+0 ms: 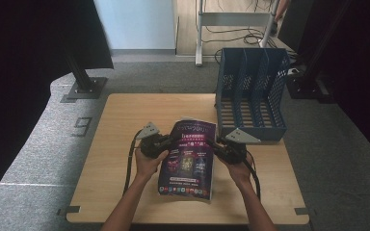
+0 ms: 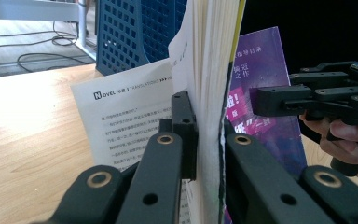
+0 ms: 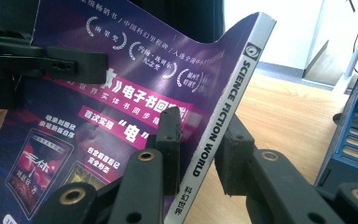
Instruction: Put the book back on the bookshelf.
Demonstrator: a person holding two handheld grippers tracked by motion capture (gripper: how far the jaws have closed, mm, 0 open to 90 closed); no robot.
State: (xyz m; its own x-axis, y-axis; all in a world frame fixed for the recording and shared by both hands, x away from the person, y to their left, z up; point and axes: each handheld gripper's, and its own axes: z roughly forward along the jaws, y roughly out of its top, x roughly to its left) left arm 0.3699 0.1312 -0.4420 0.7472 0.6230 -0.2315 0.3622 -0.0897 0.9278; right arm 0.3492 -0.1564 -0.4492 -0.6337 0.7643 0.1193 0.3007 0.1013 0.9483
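A purple magazine point(image 1: 189, 161) is held tilted over the wooden table point(image 1: 125, 115) between my two grippers. My left gripper point(image 1: 167, 141) is shut on its open page edge. In the left gripper view the jaws point(image 2: 206, 123) clamp the thick stack of pages point(image 2: 212, 60), and one white printed page point(image 2: 126, 107) hangs loose to the left. My right gripper point(image 1: 216, 144) is shut on the spine side. In the right gripper view its jaws point(image 3: 200, 133) pinch the magazine point(image 3: 121, 102) beside the white spine lettering.
A blue mesh file rack point(image 1: 253, 91) with several slots stands at the table's back right, close behind the magazine. Cables and a metal frame lie on the floor beyond it. Bare tabletop spreads to the left and front.
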